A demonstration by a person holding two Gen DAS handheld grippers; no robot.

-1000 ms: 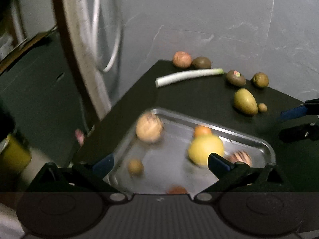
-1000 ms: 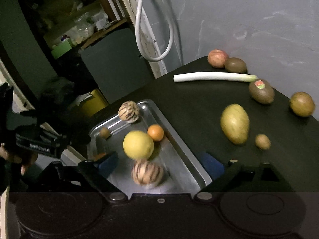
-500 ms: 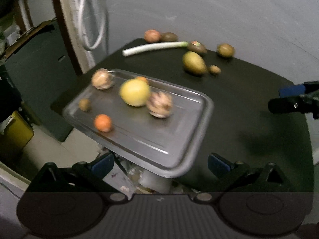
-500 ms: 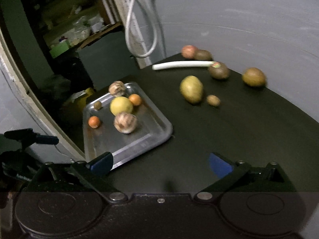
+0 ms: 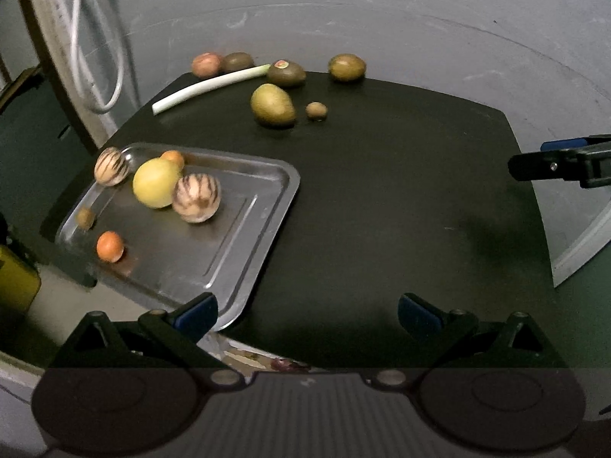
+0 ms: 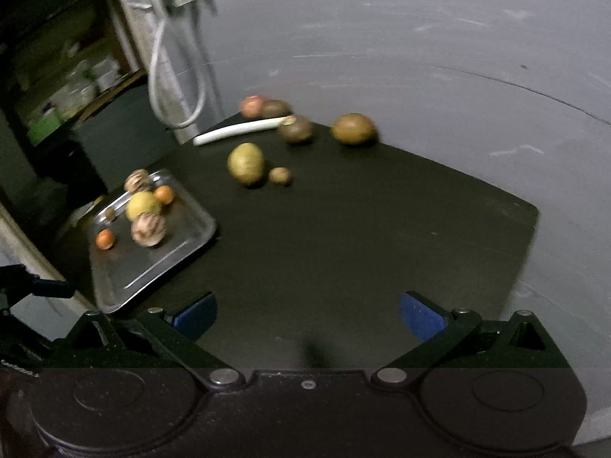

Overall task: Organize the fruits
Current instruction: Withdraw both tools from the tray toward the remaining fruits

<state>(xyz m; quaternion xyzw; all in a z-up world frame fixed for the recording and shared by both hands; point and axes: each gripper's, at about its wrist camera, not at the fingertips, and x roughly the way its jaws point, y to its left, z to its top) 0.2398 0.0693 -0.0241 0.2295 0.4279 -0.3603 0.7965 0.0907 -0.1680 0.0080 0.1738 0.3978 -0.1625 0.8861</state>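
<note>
A steel tray (image 5: 244, 236) (image 6: 191, 240) lies at the left edge of the black table (image 5: 382, 198) (image 6: 362, 229). In it sit a yellow round fruit (image 5: 155, 182), two striped melons (image 5: 196, 197) (image 5: 110, 166), two small oranges (image 5: 110, 246) (image 5: 172, 157) and a small brown fruit (image 5: 84, 216). At the far end lie a yellow-green mango (image 5: 272, 105) (image 6: 246, 163), a small brown fruit (image 5: 316, 110), several brown and red fruits and a leek (image 5: 208, 87). My left gripper (image 5: 307, 311) is open over the near table edge beside the tray corner. My right gripper (image 6: 308, 315) is open, empty, at the near side of the table.
A grey wall (image 5: 382, 19) stands behind the table. A white hose (image 5: 95, 57) hangs on a post at the left. Dark shelving (image 6: 57, 76) lies beyond it. The table's right part (image 5: 439, 191) carries nothing. In the left wrist view the right gripper's finger (image 5: 557, 162) reaches in from the right.
Both grippers have drawn back from the tray toward the near side of the table, so the tray and fruits look smaller and farther. The right gripper's jaws stand a little wider.
</note>
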